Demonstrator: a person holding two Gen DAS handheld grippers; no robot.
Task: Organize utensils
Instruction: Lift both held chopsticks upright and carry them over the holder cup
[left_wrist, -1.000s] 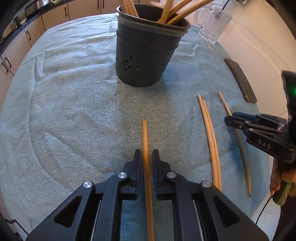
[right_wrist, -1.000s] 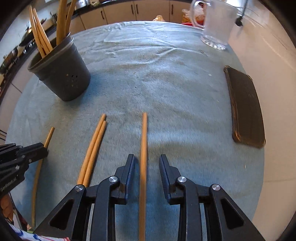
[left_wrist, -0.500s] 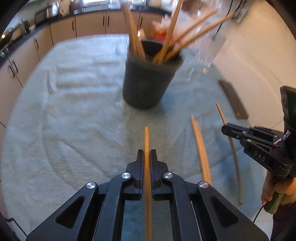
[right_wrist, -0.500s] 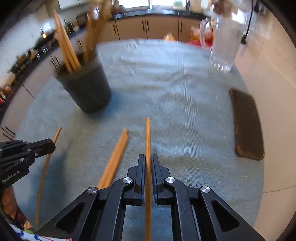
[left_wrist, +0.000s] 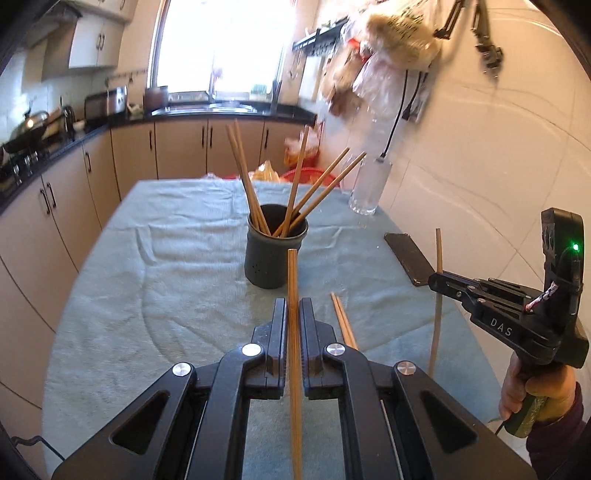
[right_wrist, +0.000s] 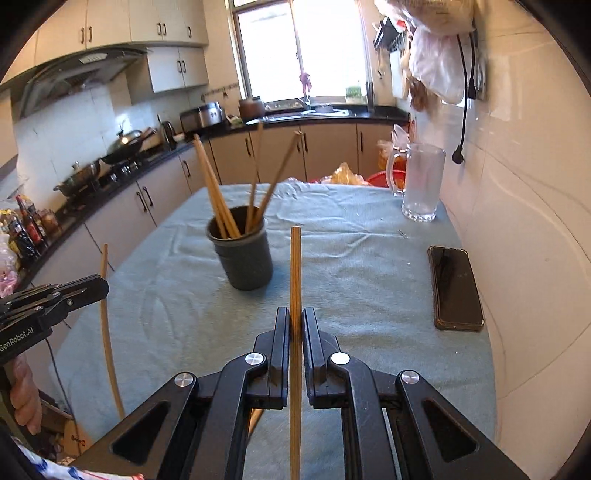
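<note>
Kitchen, pale blue towel-covered table (left_wrist: 177, 258). Left gripper (left_wrist: 293, 317) and right gripper (right_wrist: 296, 325) each clamped on a wooden chopstick (left_wrist: 292, 288) (right_wrist: 295, 269). Loose chopstick pair (left_wrist: 341, 317) visible only from left wrist.

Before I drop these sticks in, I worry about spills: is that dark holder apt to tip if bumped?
Possibly. The holder stands taller than it is wide, and its chopsticks lean far past the rim, so weight likely sits high. The wrinkled cloth probably grips its base, favouring tipping over sliding. Lower each held stick gently.
</note>
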